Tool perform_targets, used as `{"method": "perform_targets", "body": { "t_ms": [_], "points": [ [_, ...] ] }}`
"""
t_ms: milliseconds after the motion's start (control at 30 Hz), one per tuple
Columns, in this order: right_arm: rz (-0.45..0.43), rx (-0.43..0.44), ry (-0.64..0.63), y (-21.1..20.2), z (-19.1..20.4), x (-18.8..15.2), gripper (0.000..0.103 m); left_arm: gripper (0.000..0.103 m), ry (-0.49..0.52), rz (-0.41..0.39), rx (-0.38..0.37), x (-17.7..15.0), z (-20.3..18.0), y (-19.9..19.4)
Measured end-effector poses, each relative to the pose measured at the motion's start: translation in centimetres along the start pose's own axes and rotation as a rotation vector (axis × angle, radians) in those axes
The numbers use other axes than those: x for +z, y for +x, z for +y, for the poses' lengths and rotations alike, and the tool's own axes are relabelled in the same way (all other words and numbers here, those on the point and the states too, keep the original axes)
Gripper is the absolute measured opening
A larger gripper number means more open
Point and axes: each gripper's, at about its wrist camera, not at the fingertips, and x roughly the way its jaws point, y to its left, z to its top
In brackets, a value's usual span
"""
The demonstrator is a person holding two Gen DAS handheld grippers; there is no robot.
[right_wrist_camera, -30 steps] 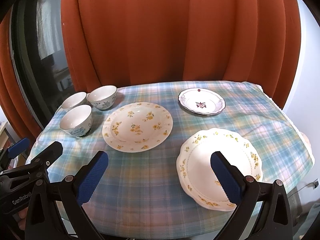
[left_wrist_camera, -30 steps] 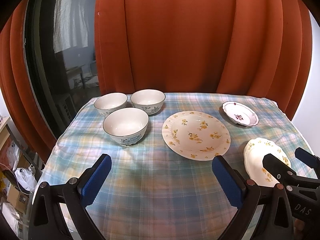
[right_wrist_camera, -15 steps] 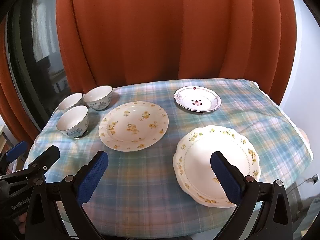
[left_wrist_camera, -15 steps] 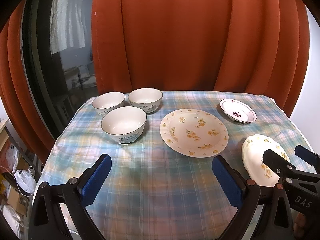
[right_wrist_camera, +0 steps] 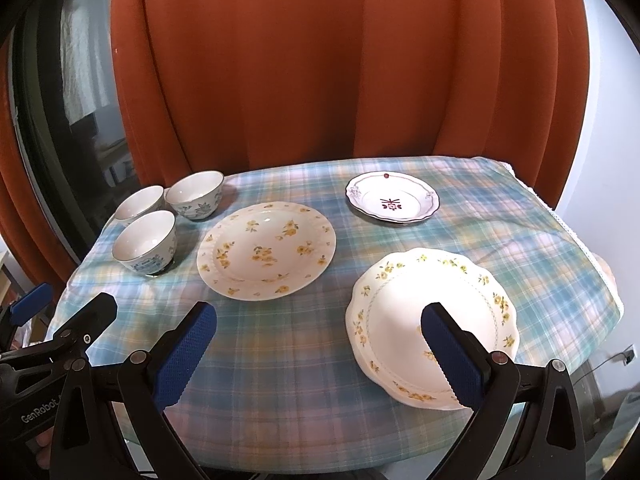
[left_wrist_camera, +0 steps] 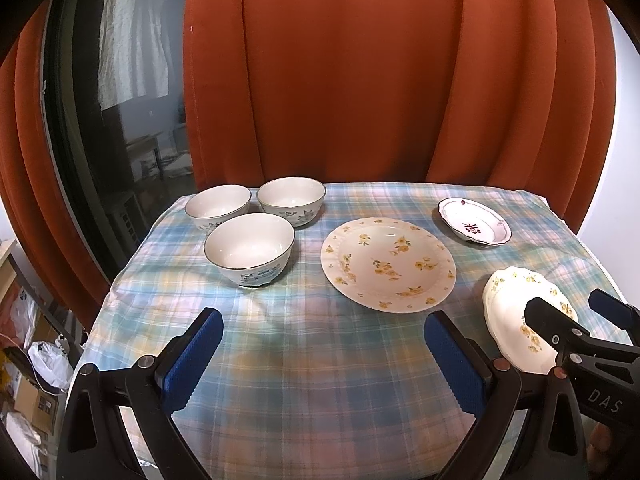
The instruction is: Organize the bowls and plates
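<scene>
Plaid tablecloth [left_wrist_camera: 304, 344] carries three bowls [left_wrist_camera: 249, 247]; three plates [left_wrist_camera: 388, 264].

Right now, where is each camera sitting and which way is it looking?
Left wrist: on the left gripper at the near edge, facing the curtain across three bowls; its open blue fingers show, with the right gripper beside it.
Right wrist: on the right gripper, above the scalloped plate; the left gripper shows.
Both share the big floral plate, the small plate and the checked tablecloth.
</scene>
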Motion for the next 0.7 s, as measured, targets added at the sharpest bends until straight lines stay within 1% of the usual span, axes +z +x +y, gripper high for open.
{"method": "perform_targets", "body": {
  "t_ms": [200,500,700],
  "points": [
    [0.001,-0.001,0.000,0.0,0.2,0.0,0.103,0.102,-0.001,0.000,0.004,0.0,0.0,0.0],
    [0.005,0.012,0.003,0.0,0.7,-0.2,0.103,0.102,-0.008,-0.003,0.007,-0.2,1.9,-0.3],
    [0.022,-0.005,0.002,-0.1,2.1,-0.6,0.103,0.102,0.002,-0.005,-0.007,-0.5,2.4,-0.5]
  ]
}}
